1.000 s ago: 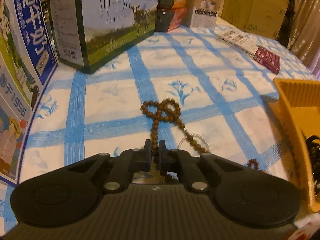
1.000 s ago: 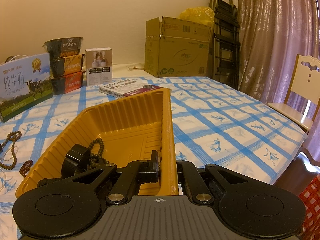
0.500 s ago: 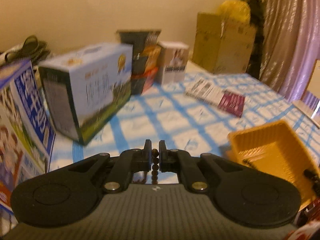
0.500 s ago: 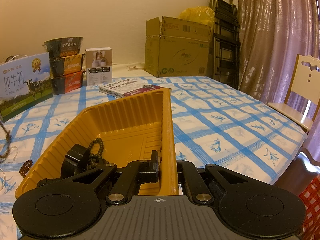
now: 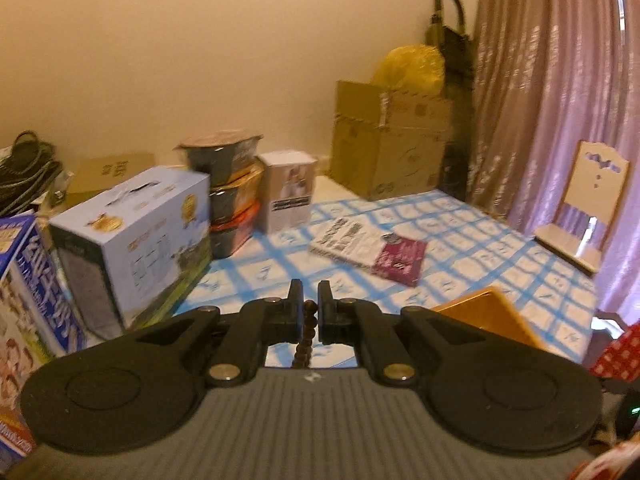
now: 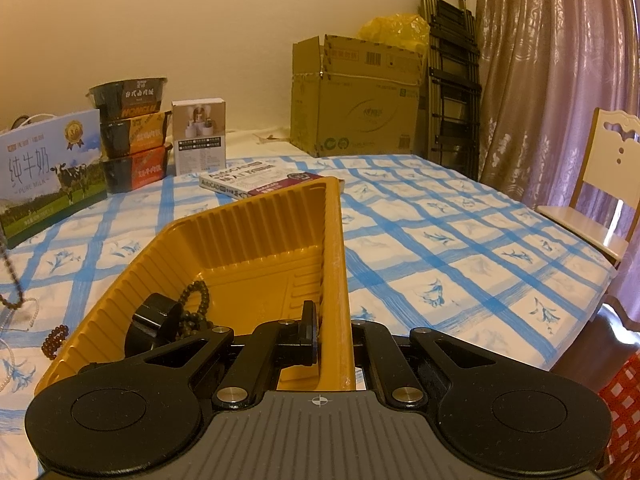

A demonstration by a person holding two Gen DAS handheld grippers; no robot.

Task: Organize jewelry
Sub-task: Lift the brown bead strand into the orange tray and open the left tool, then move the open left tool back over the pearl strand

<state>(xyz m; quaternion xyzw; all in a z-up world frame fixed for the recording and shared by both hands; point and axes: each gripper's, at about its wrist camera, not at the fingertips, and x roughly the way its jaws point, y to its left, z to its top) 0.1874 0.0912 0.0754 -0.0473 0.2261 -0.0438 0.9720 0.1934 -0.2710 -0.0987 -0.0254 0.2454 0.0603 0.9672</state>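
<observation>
My left gripper (image 5: 309,308) is shut on a brown wooden bead necklace (image 5: 306,336), held high above the table; the strand hangs down between the fingers. The same strand dangles at the far left of the right wrist view (image 6: 10,276). My right gripper (image 6: 334,332) is shut on the right wall of the orange plastic tray (image 6: 256,232). The tray holds a dark bead bracelet (image 6: 196,300) and a black round object (image 6: 154,318). A corner of the tray also shows in the left wrist view (image 5: 488,308). A small reddish bead bracelet (image 6: 54,342) and a pearl strand (image 6: 20,312) lie left of the tray.
A milk carton (image 5: 136,236), stacked noodle bowls (image 5: 232,196), a white box (image 5: 288,192) and a book (image 5: 368,250) sit at the table's back. A cardboard box (image 6: 356,96) stands behind. A chair (image 6: 604,184) is at the right edge.
My left gripper has lifted the brown bead necklace off the tablecloth and swung right toward the tray. My right gripper has stayed shut on the tray wall.
</observation>
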